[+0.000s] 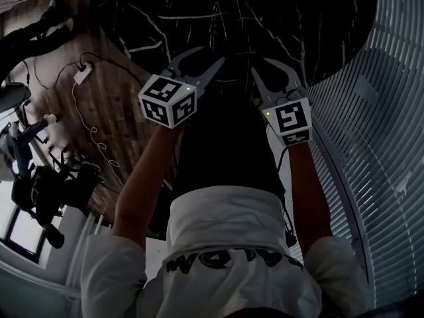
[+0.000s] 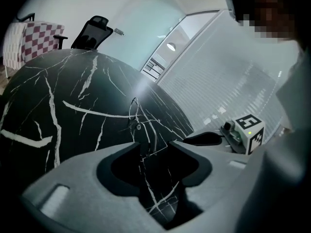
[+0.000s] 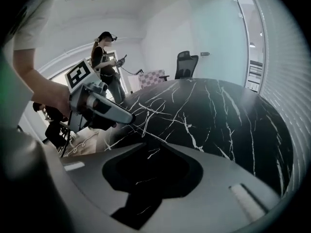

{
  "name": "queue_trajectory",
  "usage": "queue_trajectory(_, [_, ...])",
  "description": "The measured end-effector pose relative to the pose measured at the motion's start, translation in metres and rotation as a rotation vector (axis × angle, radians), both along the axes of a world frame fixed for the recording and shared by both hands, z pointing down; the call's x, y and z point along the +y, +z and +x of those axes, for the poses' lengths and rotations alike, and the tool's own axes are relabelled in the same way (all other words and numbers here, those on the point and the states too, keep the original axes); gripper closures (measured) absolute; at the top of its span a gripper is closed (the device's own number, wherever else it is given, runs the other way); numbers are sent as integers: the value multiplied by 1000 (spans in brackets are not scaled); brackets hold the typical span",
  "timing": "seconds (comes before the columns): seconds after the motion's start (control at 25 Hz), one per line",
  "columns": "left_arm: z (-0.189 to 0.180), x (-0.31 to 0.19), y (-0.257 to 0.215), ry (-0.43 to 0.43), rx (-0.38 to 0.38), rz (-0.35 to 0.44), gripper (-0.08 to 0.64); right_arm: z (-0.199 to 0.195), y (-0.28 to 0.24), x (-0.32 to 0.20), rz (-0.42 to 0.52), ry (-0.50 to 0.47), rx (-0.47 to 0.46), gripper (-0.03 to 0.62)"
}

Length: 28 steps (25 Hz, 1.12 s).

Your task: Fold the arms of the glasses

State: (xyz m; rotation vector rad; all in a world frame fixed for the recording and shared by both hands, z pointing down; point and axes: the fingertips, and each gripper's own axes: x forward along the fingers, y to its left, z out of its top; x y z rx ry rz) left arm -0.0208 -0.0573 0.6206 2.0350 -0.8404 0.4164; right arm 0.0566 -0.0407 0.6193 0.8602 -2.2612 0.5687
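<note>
**Glasses lie free on the worktop**

Thin wire glasses [image 2: 135, 119] rest on the black marble worktop [image 2: 73, 91], just past the left hand-held gripper [image 2: 151, 147], at its 12 o'clock. Its jaws gape wide, with nothing between them. The right hand-held gripper [image 3: 146, 147], at 3 o'clock, shows a narrower gap and is empty too.

The table [image 1: 285, 18] is recorded as black, marbled with thin white veins. The left gripper [image 1: 209, 57] and right gripper [image 1: 260, 65] are noted as matt grey. Each marker cube [image 1: 169, 101] is patterned in black-and-white squares and carries a small green light dot. The shirt [image 1: 225, 237] is logged as white with dark lettering. The floor [image 1: 112, 111] is seen as brown wood grain, the blinds [image 1: 377, 151] as pale grey slatted stripes. A cover [image 2: 29, 40] is checked red and white; the office chair [image 2: 92, 30] is black.
</note>
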Motion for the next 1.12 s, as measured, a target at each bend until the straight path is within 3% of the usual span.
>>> queue_trajectory(0.12, [-4,3,-7,-19,32,3,368,-1,5,-2,-20,14,23,511])
queue_trajectory(0.24, [-30,-12,-26,-125,82,67,375,0,9,-6,-37,27,57,518])
queue_trajectory(0.32, [-56,-31,-33,-202,63,124,451,0,13,-8,-50,29,65,522])
queue_trajectory(0.36, [-66,-41,-31,-215,19,146,479,-1,14,-8,-55,29,64,523])
queue_trajectory(0.44, [-76,-56,-17,-178,-114,161,556,-2,18,-10,-61,31,60,523])
queue_trajectory(0.52, [-71,-67,-3,-99,-221,154,558,-3,20,-12,-64,32,70,529])
queue_trajectory(0.64, [-52,-75,6,-10,-294,156,558,-4,22,-15,-73,41,86,535])
queue_trajectory(1.12, [-17,-72,20,99,-323,121,558,-17,27,-38,-72,45,102,543])
